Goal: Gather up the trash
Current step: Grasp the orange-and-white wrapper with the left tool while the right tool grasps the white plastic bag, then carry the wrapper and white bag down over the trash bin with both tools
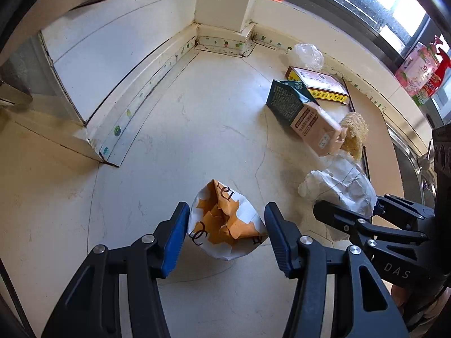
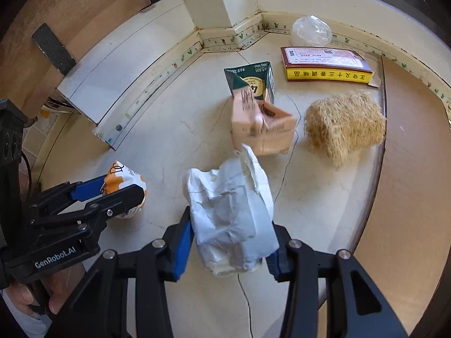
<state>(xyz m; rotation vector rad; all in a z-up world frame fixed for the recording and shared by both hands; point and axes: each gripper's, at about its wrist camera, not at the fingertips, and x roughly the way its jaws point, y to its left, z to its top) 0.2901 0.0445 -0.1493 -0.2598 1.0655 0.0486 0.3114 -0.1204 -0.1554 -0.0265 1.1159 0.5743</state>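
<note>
A crumpled orange-and-white paper wrapper (image 1: 225, 219) lies on the pale counter (image 1: 174, 129), and the blue pads of my left gripper (image 1: 225, 225) touch it on both sides. In the right wrist view the same wrapper (image 2: 124, 180) sits between the left gripper's fingers (image 2: 124, 188). My right gripper (image 2: 234, 239) is shut on a crumpled white paper bag (image 2: 231, 211), its pads pressing the bag's sides. That bag (image 1: 341, 186) and the right gripper (image 1: 346, 211) also show at the right of the left wrist view.
Behind lie a green-and-pink carton (image 2: 253, 112), a yellow-and-red box (image 2: 327, 64), a tan loofah (image 2: 344, 124) and a clear plastic wad (image 2: 310, 31). A brown board (image 2: 408, 169) covers the right side. Pink bottles (image 1: 417, 70) stand on the sill. A raised white ledge (image 1: 112, 70) bounds the left.
</note>
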